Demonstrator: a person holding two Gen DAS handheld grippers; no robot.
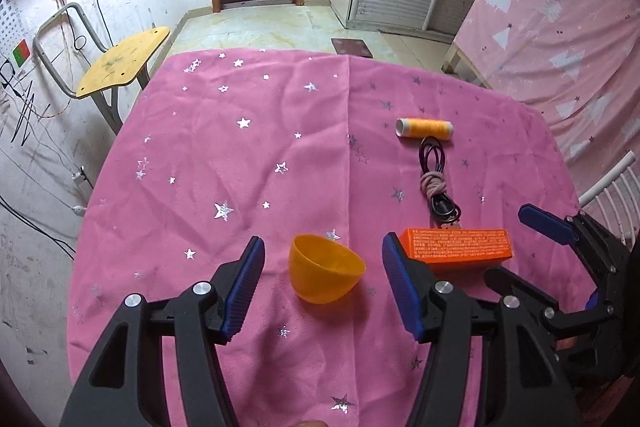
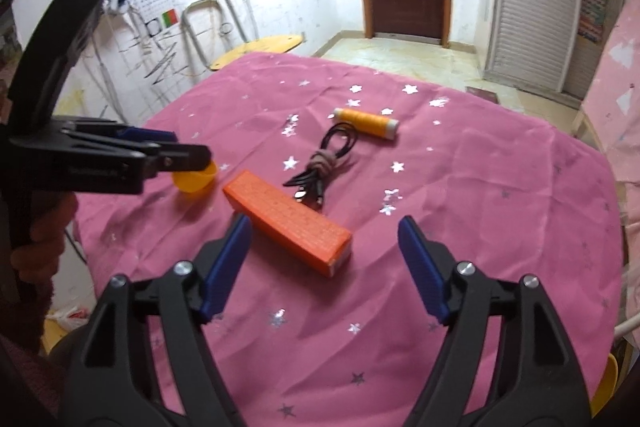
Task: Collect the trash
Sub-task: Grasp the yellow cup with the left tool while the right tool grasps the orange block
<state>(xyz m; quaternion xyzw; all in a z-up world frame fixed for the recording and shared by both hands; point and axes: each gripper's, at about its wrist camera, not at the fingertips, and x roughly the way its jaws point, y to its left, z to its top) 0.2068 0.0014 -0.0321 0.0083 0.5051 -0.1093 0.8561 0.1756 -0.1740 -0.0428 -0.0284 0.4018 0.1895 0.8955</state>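
Pink star-print cloth over a table point(image 1: 224, 155), seen from two hand-held claws. Left claw point(image 1: 322, 281) open, empty, angled down — yellow plastic cup point(image 1: 324, 273) lying on its side directly between the blue pads, mouth turned to the far left, not yet touched. Right claw point(image 2: 324, 267) spread wide, empty, with the near end of an orange box point(image 2: 288, 221) between its tips; box's long axis running from near right to far left, toward the cup. Farther out, well apart from both claws: tied black cable point(image 2: 320, 167), then a spool of orange thread point(image 2: 366, 123). Likely next: each claw closing on its own item, left nearer the cup, right nearer the box.
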